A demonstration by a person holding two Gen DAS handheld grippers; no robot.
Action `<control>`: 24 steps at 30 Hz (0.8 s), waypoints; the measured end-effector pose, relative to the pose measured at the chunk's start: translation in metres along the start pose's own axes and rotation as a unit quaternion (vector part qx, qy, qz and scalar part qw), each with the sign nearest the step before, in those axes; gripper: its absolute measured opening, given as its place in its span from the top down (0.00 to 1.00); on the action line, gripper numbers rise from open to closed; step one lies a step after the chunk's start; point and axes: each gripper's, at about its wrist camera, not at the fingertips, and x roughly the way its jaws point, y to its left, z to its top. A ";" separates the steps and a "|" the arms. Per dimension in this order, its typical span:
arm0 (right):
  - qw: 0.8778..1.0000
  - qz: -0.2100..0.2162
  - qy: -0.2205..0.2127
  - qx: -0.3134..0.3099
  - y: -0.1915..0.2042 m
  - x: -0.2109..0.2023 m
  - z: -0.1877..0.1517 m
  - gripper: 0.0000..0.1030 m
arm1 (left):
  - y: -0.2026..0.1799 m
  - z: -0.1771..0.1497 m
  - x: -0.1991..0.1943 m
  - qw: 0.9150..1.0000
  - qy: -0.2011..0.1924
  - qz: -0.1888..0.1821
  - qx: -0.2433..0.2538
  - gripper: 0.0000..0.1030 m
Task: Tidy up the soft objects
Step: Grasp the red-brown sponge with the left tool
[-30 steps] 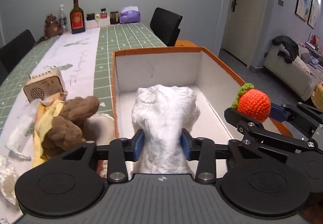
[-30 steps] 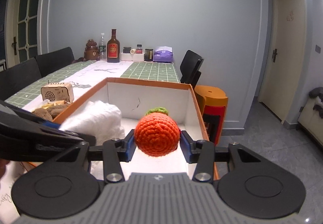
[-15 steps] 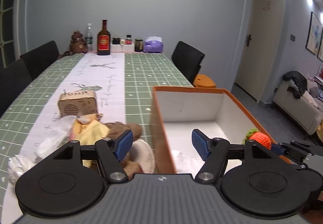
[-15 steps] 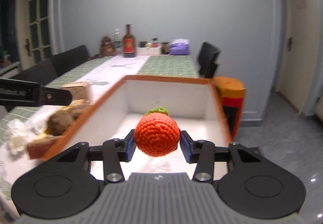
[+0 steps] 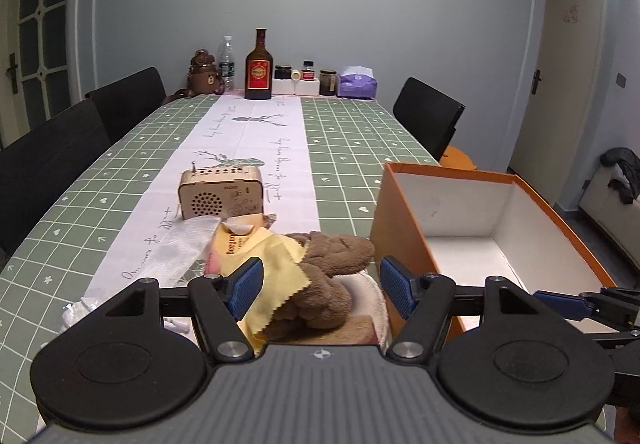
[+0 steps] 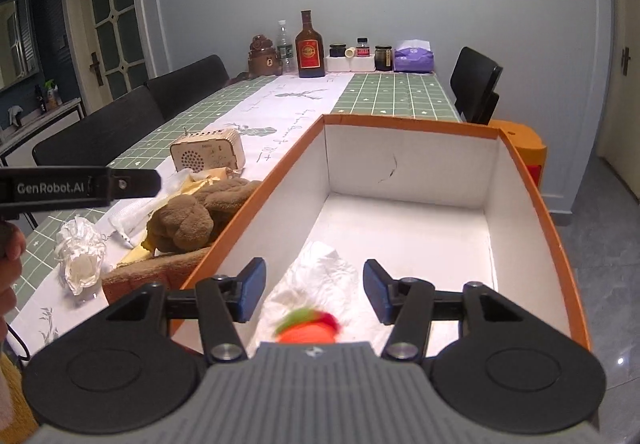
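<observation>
My left gripper [image 5: 322, 280] stands open and holds nothing, hovering over a brown plush toy [image 5: 332, 256] and a yellow cloth [image 5: 272, 264] just left of the orange box [image 5: 460, 204]. My right gripper [image 6: 315, 286] hangs over the near end of the box [image 6: 412, 172] with its jaws opening. An orange crocheted ball with a green top [image 6: 308, 330] is blurred below them, free of the pads. It is over a white fluffy cloth [image 6: 320, 276] that lies on the box floor. The brown plush toy [image 6: 188, 220] leans against the box's left wall.
A wooden radio [image 5: 221, 196] stands behind the pile, with a white mesh bag [image 5: 184, 248] beside it. Crumpled plastic [image 6: 80, 256] lies at the table's near left. A bottle [image 5: 259, 68], jars and a tissue box [image 5: 357, 84] line the far end. Black chairs flank the table.
My left gripper let go of the white fluffy cloth in the box, opened wide and swung left over the plush pile. My right gripper's jaws parted and the orange ball dropped out.
</observation>
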 end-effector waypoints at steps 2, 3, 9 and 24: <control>1.000 -0.005 -0.004 -0.001 0.002 -0.004 0.002 0.46 | 0.008 0.001 -0.001 1.000 -0.002 0.005 -0.008 0.24; 1.000 -0.006 -0.007 -0.002 0.004 -0.007 0.003 0.46 | 0.013 0.001 -0.003 1.000 -0.003 0.008 -0.011 0.24; 0.998 -0.015 -0.037 -0.044 0.028 -0.024 0.007 0.38 | 0.032 -0.004 -0.011 0.999 -0.001 0.026 0.022 0.21; 0.998 -0.012 -0.043 -0.035 0.064 -0.029 -0.012 0.35 | 0.003 -0.099 0.001 0.962 0.042 -0.006 0.270 0.16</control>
